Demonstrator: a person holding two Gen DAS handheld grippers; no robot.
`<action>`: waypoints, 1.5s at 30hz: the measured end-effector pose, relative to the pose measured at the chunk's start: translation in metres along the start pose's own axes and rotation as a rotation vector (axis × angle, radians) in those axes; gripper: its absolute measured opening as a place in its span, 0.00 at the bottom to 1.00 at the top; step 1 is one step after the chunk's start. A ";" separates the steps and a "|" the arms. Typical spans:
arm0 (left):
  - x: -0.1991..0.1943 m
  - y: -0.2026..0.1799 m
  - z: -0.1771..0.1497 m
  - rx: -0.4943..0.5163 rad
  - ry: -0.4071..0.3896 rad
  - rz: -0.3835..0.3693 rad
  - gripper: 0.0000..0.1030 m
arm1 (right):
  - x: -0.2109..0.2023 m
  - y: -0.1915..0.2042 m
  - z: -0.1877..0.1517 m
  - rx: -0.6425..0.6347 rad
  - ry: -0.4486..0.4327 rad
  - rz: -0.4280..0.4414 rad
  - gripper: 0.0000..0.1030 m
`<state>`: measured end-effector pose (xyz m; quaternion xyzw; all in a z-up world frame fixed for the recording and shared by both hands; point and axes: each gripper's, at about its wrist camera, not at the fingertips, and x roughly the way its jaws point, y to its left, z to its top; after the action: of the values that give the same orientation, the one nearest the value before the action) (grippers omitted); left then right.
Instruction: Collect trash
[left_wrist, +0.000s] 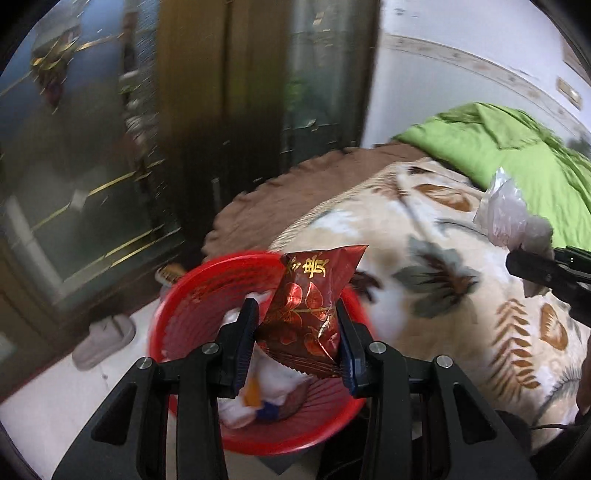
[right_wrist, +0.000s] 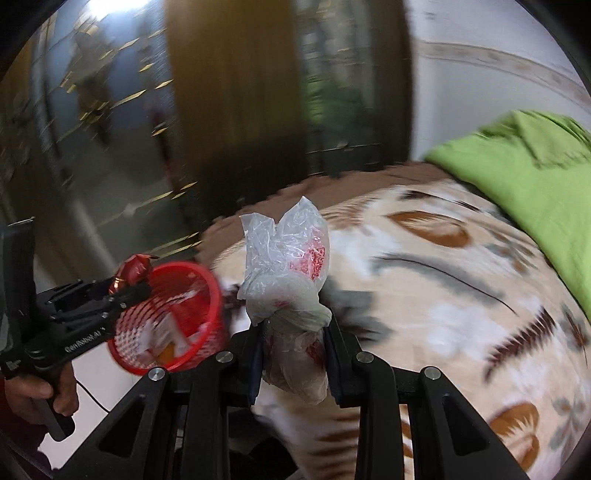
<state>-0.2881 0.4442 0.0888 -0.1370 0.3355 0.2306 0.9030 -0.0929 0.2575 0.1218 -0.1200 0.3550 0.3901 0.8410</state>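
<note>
While above the red basket (left_wrist: 192, 291) rim, left claw (left_wrist: 295, 332) clamps wrapper (left_wrist: 310, 306).

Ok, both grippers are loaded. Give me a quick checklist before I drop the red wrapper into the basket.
1. Left gripper shut on the red wrapper: ok.
2. Wrapper over the red basket opening: ok in the left wrist view; from the right wrist view it looks nearer the far rim, so cannot tell exactly.
3. Basket has room: ok, some white scraps inside, not full.
4. Right gripper shut on the clear plastic bag: ok.
5. Right gripper clear of the basket: ok, it is over the floral blanket.
6. Slipper on the floor clear of the basket: ok.
</note>
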 end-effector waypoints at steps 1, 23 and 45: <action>0.004 0.010 -0.001 -0.019 0.012 0.010 0.37 | 0.008 0.013 0.003 -0.030 0.014 0.020 0.29; 0.009 0.027 -0.017 -0.086 0.052 0.075 0.68 | 0.045 0.076 0.023 -0.070 0.035 0.093 0.53; -0.058 -0.102 -0.037 0.220 -0.099 0.120 0.92 | -0.094 0.023 -0.060 0.052 -0.125 -0.260 0.65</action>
<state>-0.2952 0.3230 0.1095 -0.0054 0.3212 0.2524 0.9127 -0.1818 0.1909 0.1450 -0.1188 0.2933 0.2753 0.9078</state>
